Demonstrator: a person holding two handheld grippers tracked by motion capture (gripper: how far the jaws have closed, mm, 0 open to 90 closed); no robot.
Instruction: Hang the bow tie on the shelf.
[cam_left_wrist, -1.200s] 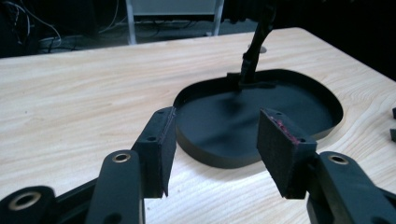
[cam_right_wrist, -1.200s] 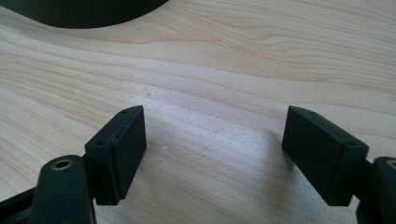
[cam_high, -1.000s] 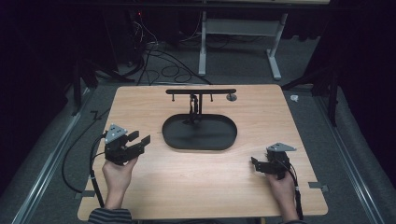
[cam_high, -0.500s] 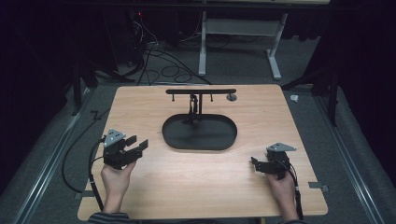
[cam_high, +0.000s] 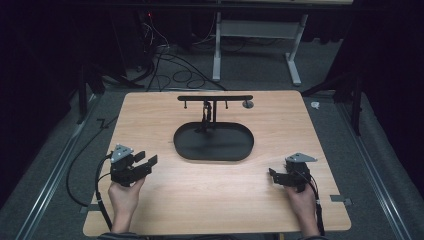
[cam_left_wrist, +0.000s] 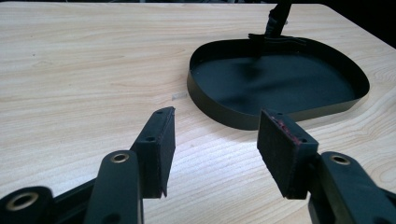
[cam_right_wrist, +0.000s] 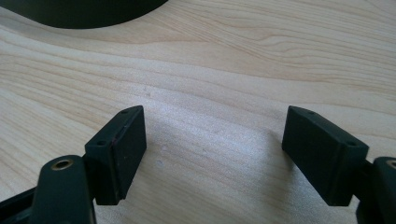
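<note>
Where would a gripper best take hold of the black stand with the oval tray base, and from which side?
Probably the upright post beneath the crossbar, approached from the near side over the tray. The post is slim enough to fit between jaws, while the low oval rim is thin and wide. The left gripper and right gripper both stand open, holding nothing.

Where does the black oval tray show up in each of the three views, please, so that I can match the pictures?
High view: the black oval tray lies at the middle of the wooden table, its stand rising at the tray's far edge.
Left gripper view: upper right, beyond the open left claw.
Right gripper view: just a dark curved edge at the top left.
Shared landmark: the tray's rim against the pale wood grain.
</note>
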